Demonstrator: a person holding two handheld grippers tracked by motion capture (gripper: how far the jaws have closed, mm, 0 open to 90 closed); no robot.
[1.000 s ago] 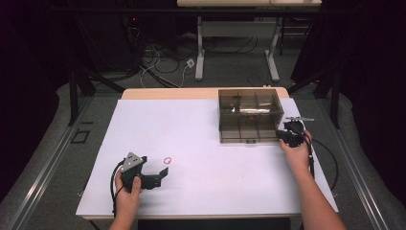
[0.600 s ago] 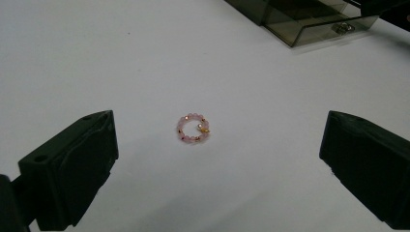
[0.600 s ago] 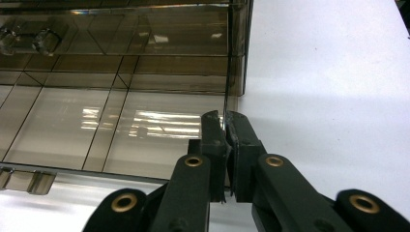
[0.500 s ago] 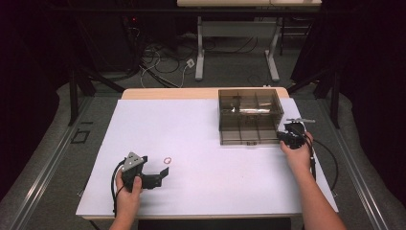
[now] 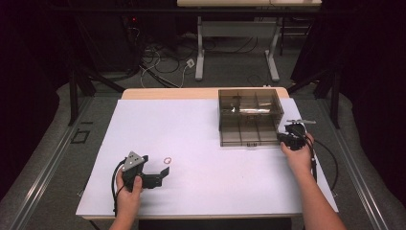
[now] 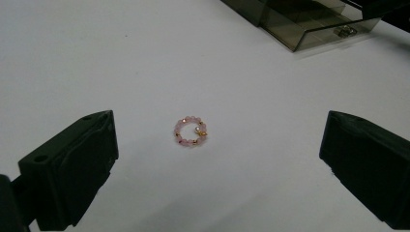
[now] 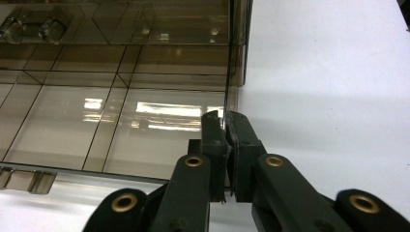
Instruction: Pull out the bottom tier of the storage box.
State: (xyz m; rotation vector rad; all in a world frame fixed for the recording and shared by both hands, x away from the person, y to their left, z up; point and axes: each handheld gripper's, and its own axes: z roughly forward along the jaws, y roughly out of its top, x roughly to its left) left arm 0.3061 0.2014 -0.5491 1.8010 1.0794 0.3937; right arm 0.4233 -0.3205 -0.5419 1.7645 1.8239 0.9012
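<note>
White sheeting covers the bench (image 5: 201, 120), with dark floor and cable runs beyond its far edge. The left gripper (image 5: 160, 176) rests low on the sheet with its jaws spread wide and nothing between them. The small pink beaded ring with gold spacers (image 6: 190, 131) lies flat directly ahead of that gripper, centred between the two jaws and clear of both. Being round, it presents no long axis to align with. The left gripper is far the nearer; a short straight advance would probably bring the ring between the jaws.

The right gripper (image 7: 225, 126) is clamped on the thin side wall of the smoke-tinted clear plastic compartment box (image 5: 249, 117), well apart from the ring. The box lies ahead and to the right of the left gripper.
</note>
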